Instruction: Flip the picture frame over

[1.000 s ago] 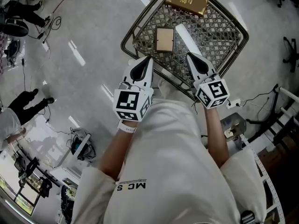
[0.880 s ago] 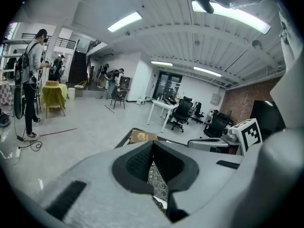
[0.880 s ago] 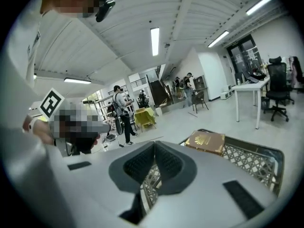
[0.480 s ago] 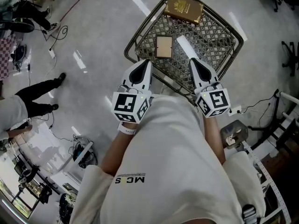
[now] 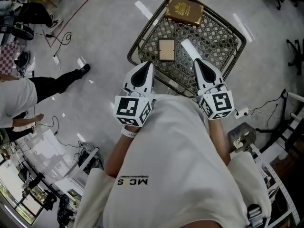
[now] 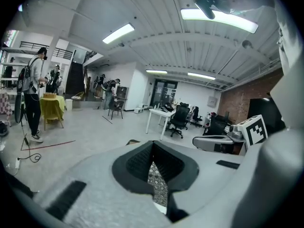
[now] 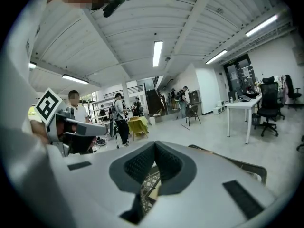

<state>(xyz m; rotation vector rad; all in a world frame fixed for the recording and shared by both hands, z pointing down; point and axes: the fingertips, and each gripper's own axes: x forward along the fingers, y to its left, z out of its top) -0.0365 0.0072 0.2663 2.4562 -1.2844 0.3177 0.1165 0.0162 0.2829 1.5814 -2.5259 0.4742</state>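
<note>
A small light-wood picture frame lies flat on the near-left part of a wire-mesh table. My left gripper hovers over the table's near edge, just below and left of the frame, shut with nothing in it. My right gripper hovers to the frame's lower right, also shut and empty. Neither touches the frame. In the left gripper view the left gripper shows its jaws together, with a strip of mesh seen below them. The right gripper view shows the same for the right gripper.
A brown book with a gold emblem lies at the table's far edge. A person walks on the floor at the left, among cables. A power strip and a stool sit at the right, behind my right arm.
Both grippers have risen a little and stay shut. The frame has not moved on the mesh. The person at the left has walked further into view.
</note>
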